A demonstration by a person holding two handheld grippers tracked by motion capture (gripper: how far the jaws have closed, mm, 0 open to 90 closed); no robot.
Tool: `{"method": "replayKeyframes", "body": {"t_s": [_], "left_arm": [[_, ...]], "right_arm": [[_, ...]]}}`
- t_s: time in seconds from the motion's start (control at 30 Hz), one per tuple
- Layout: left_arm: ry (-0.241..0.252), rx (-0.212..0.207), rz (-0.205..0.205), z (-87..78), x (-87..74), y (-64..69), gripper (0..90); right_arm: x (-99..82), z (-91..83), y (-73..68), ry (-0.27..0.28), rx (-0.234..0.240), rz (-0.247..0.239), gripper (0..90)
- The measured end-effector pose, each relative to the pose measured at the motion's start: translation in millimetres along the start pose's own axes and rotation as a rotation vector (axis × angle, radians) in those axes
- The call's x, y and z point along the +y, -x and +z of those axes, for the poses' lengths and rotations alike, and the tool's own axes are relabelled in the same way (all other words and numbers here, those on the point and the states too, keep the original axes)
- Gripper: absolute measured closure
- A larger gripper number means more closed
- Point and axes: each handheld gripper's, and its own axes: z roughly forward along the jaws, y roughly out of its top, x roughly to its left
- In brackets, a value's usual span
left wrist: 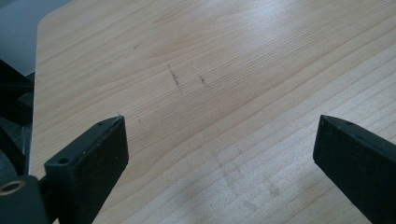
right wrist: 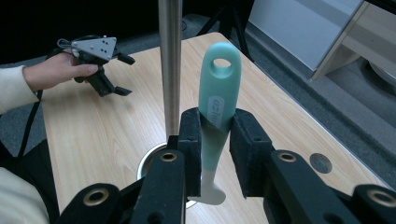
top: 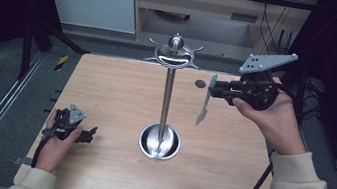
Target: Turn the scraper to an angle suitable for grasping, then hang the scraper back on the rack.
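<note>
So the right gripper (right wrist: 215, 140) is clamped on a teal-handled spatula (right wrist: 217, 100), held up in the air just beside the steel stand (top: 166, 99). Left gripper (left wrist: 219, 154) sits wide open, holding nothing, low over the desk (top: 116, 92).

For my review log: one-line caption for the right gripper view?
Right gripper clamps a teal-handled utensil beside the steel stand pole.
</note>
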Motion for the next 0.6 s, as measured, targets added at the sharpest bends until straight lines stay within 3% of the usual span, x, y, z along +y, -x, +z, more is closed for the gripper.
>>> {"method": "replayKeyframes", "body": {"t_s": [0.6], "left_arm": [[0.000,0.003,-0.001,-0.4,-0.2,-0.2,3.1]], "right_arm": [[10.8,-1.3,0.8,0.007,0.027,-0.015,74.8]]}}
